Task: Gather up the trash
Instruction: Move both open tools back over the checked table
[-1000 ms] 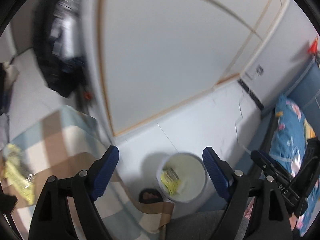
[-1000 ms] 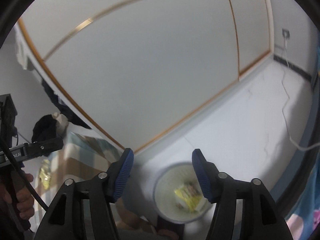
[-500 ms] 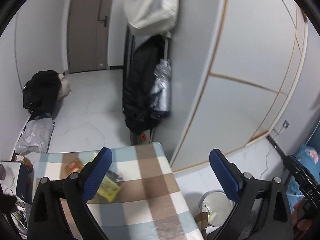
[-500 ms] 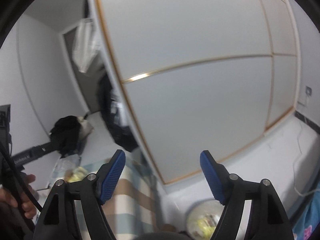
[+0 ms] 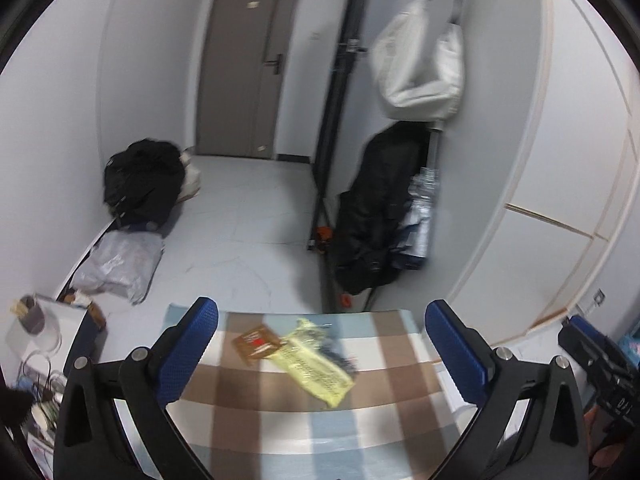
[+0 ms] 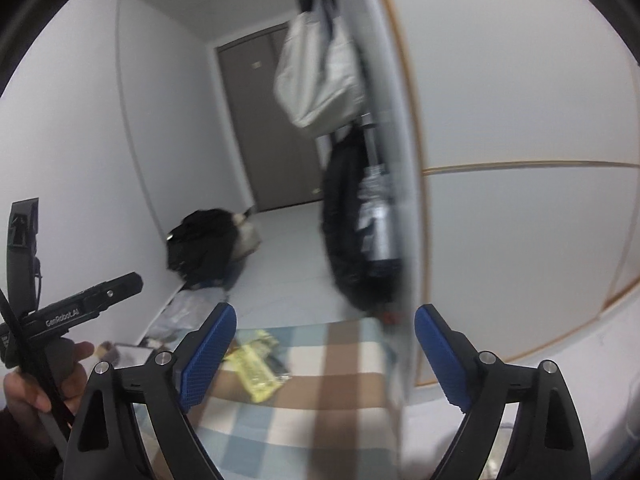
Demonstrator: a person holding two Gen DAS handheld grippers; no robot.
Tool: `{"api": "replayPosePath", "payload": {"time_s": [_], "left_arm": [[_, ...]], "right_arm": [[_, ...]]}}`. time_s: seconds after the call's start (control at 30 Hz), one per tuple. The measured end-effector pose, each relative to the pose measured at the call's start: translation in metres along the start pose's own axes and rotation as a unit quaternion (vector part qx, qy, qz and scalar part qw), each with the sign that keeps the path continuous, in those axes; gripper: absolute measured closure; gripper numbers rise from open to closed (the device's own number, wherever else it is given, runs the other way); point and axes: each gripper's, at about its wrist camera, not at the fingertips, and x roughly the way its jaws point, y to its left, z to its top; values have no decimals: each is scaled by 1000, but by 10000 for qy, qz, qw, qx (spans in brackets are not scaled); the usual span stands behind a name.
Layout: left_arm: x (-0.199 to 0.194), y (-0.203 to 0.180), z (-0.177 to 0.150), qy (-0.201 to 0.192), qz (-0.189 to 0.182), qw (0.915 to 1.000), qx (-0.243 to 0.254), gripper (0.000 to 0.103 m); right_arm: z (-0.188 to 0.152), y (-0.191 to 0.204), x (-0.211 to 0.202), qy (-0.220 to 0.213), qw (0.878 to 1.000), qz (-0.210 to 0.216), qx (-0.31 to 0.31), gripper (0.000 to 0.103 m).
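A yellow wrapper [image 5: 316, 364] and a brown packet [image 5: 256, 343] lie side by side on the checked tablecloth [image 5: 280, 420]. My left gripper [image 5: 320, 348] hangs above them, its jaws opening wide with nothing pressed between the pads. In the right wrist view the same yellow wrapper [image 6: 256, 364] lies just right of the left blue pad [image 6: 204, 360]. My right gripper [image 6: 322, 356] is also opening and holds nothing. The left gripper's body [image 6: 80, 308] and the hand holding it show at the left edge. No bin is in view.
Beyond the table is white floor with a black bag [image 5: 142, 180] and a grey plastic bag [image 5: 120, 260] along the left wall. A rack with a black garment [image 5: 376, 216] and a white bag [image 5: 420, 68] stands by the wardrobe. A door [image 5: 248, 68] closes the hallway.
Both views swung up and away from the white bin with its yellow trash toward the table and hallway. Both pairs of jaws spread wider. The wrappers on the table came to the centre.
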Motion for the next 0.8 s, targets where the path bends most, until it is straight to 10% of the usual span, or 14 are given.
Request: {"api": "replayPosePath", "payload": {"time_s": [0.8], "left_arm": [[76, 134, -41, 1005, 443, 9885, -1042, 1]], "right_arm": [[-75, 79, 189, 1959, 9763, 577, -711, 12]]}}
